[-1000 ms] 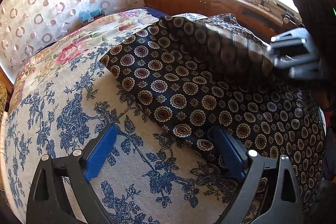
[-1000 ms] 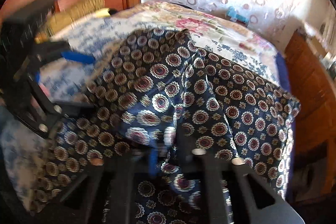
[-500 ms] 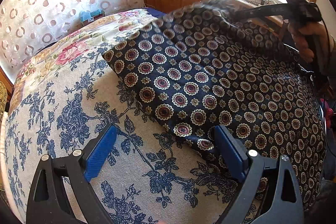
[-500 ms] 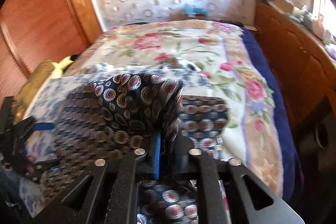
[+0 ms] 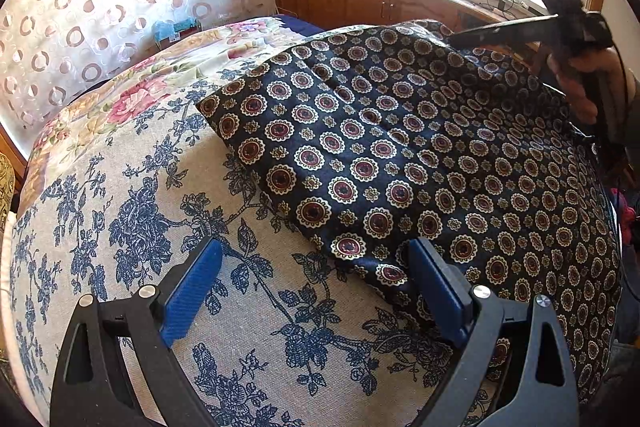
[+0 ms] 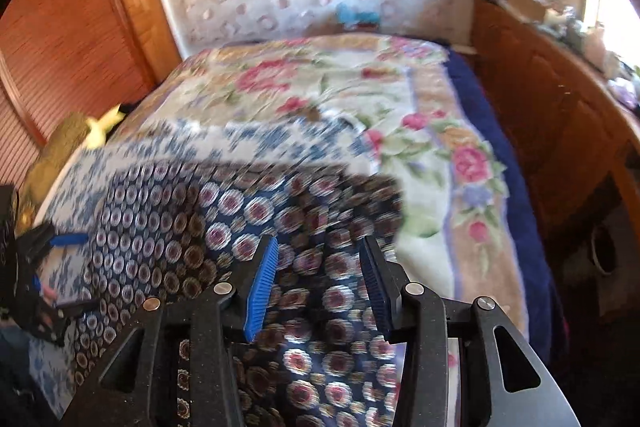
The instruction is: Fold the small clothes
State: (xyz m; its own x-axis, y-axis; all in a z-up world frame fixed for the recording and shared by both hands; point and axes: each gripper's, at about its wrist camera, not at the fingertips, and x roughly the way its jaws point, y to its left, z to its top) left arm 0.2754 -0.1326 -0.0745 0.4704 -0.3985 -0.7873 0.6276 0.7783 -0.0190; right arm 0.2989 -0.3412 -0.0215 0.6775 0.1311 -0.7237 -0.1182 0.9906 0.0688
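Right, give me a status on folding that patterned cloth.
Done: the navy medallion garment lies on the bed, apparently doubled over once. In hand: nothing; the right gripper and left gripper are both open. Left: further folds to make it compact.

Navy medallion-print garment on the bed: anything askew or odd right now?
Nothing damaged. The navy medallion-print garment lies skewed across the blue floral bedspread. Both the left gripper and right gripper are open, gripping nothing.
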